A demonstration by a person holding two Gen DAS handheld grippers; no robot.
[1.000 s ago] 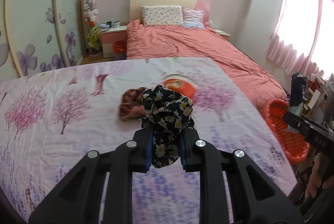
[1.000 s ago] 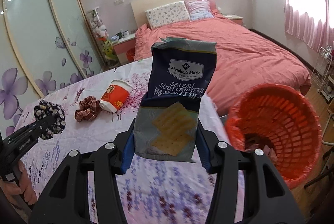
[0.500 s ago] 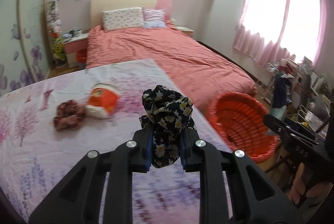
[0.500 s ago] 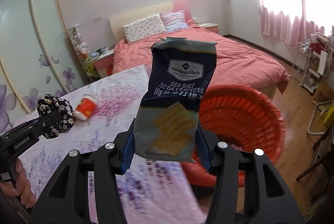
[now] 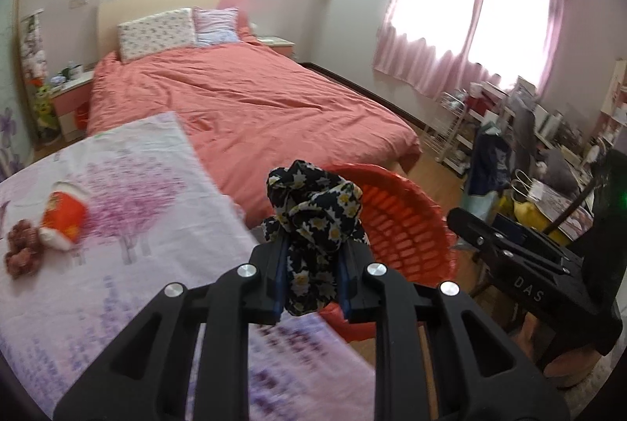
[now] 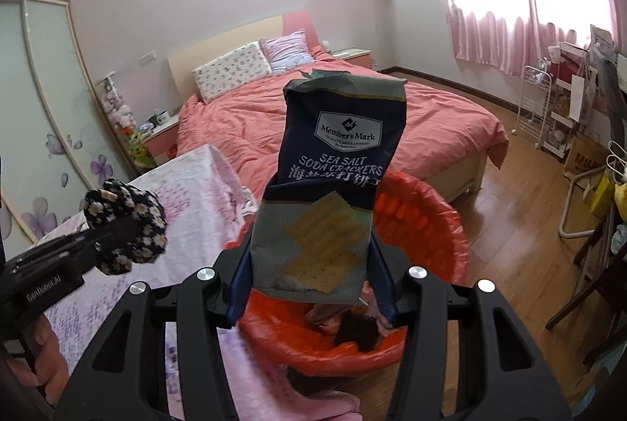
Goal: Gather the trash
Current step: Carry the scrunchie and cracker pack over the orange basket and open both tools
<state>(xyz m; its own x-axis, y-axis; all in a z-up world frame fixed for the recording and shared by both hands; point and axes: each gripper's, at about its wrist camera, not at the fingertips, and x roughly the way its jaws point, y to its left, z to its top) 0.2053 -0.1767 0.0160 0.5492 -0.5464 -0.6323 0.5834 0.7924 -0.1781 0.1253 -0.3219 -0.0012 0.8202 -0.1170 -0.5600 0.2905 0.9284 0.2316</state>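
Observation:
My left gripper (image 5: 311, 274) is shut on a black scrunchie with white and yellow flowers (image 5: 313, 209), held beside the rim of the orange plastic basket (image 5: 407, 225). The same scrunchie (image 6: 125, 225) and left gripper show at the left of the right wrist view. My right gripper (image 6: 311, 287) is shut on a dark blue soda cracker bag (image 6: 333, 186), upright over the basket (image 6: 431, 221). Dark and pink scraps (image 6: 352, 327) lie in the basket's bottom. On the floral sheet (image 5: 129, 225) lie a red and white paper cup (image 5: 64, 221) on its side and a brown scrunchie (image 5: 21, 252).
A bed with a salmon cover (image 5: 243, 99) stands behind the basket. Wire racks and cluttered shelves (image 5: 529, 131) line the right wall under pink curtains (image 5: 462, 9). Wooden floor (image 6: 521, 209) lies right of the basket. A nightstand (image 5: 66, 95) sits at the far left.
Both grippers swung right, from over the floral sheet to the orange basket. The cup and brown scrunchie slid to the left edge of the left wrist view. Both grips held.

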